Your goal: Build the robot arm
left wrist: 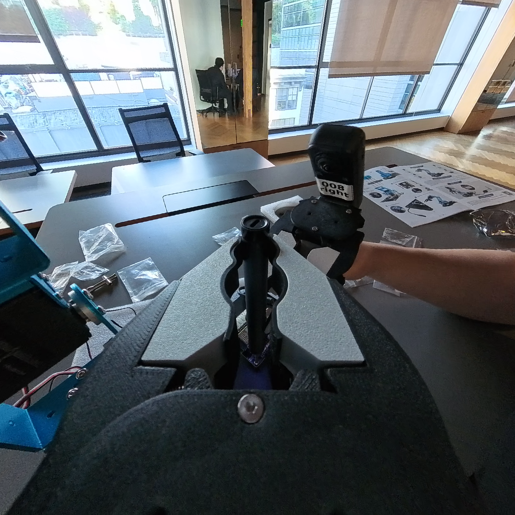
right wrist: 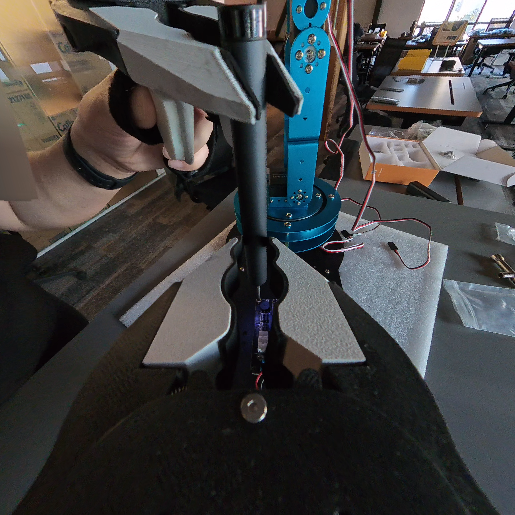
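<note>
My left gripper (left wrist: pixel 255 243) is shut on a black cylindrical screwdriver (left wrist: pixel 255 278), held upright near its top. The bit rests on a corner of a small blue circuit board (right wrist: pixel 263 328), which also shows under the tip in the left wrist view (left wrist: pixel 255 362). My right gripper (right wrist: pixel 255 250) has its fingertips closed on the screwdriver's lower end (right wrist: pixel 250 167), with the board showing through the gap below. The left gripper (right wrist: pixel 256 106) appears above in the right wrist view. The right gripper's body (left wrist: pixel 320 223) shows beyond the screwdriver, its fingertips hidden.
A blue metal robot arm (right wrist: pixel 303 125) stands on a round blue base (right wrist: pixel 306 220) just behind the board, trailing red and white wires (right wrist: pixel 412 250) over a foam sheet (right wrist: pixel 390 301). Plastic bags (left wrist: pixel 100 241), a metal tool (right wrist: pixel 504 269), an instruction sheet (left wrist: pixel 434 192) and an open box (right wrist: pixel 398 164) lie around. Left tips to right tips: about 9 centimeters.
</note>
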`<action>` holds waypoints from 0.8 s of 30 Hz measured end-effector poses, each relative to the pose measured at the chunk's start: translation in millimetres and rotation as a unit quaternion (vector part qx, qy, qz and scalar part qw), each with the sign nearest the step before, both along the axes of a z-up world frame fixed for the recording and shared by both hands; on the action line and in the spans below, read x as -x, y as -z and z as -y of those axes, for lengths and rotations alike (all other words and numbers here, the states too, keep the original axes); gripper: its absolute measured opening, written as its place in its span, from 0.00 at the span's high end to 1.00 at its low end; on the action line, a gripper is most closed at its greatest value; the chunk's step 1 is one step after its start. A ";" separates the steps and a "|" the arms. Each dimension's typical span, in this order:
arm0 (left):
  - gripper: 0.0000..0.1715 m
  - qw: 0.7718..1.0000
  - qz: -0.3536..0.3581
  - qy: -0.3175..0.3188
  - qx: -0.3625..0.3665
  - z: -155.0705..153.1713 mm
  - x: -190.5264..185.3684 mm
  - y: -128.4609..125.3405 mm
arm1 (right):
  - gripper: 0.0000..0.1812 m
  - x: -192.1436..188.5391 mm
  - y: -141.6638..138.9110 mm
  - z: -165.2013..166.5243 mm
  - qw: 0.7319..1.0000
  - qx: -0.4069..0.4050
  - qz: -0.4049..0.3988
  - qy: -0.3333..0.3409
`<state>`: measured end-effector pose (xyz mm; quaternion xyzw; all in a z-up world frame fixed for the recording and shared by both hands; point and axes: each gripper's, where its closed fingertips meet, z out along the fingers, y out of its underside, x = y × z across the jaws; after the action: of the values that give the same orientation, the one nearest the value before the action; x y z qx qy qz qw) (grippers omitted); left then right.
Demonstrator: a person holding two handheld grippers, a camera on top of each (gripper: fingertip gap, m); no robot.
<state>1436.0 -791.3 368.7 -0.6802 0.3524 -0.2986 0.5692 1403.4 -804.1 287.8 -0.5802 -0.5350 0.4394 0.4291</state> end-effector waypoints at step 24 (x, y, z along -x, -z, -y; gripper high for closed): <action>0.91 1.000 0.000 -0.005 0.000 -0.9 1.3 0.3 | 0.83 3.6 1.0 -3.7 1.000 -0.006 0.006 0.012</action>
<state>1434.7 -790.4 368.4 -0.6822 0.3484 -0.2958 0.5707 1399.8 -800.4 286.8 -0.5868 -0.5326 0.4278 0.4347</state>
